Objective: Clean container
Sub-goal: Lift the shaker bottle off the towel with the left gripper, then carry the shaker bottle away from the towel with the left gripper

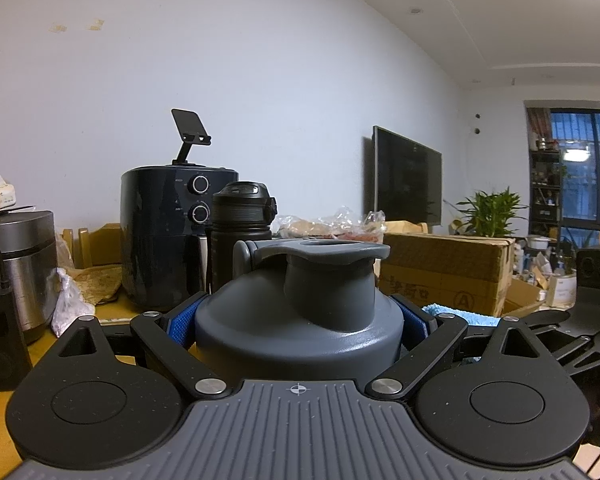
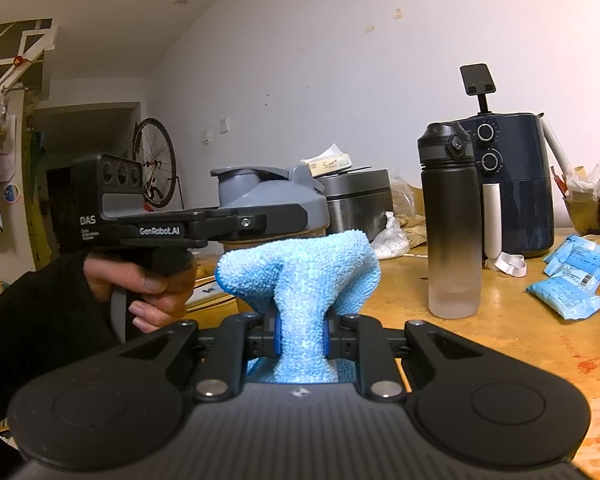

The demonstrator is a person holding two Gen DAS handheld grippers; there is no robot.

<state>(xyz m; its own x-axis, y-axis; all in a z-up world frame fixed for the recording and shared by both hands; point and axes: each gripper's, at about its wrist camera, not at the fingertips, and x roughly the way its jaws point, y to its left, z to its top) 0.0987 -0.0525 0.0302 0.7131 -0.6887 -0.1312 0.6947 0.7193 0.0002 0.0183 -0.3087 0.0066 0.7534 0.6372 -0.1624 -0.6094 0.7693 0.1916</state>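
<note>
The container is a shaker bottle with a grey domed lid (image 1: 300, 320) and a flip cap. My left gripper (image 1: 298, 320) is shut on it just below the lid, blue pads on both sides. In the right wrist view the same grey lid (image 2: 268, 196) shows held up by the left gripper (image 2: 236, 222) in a bare hand. My right gripper (image 2: 300, 336) is shut on a light blue microfibre cloth (image 2: 300, 272), bunched upward, just in front of and below the held container. The container's body is hidden.
On the wooden table (image 2: 500, 332) stand a black water bottle (image 2: 452, 220), a dark blue air fryer (image 2: 512, 184), a steel rice cooker (image 2: 356, 200) and blue packets (image 2: 568, 280). A cardboard box (image 1: 444, 276) lies beyond the container.
</note>
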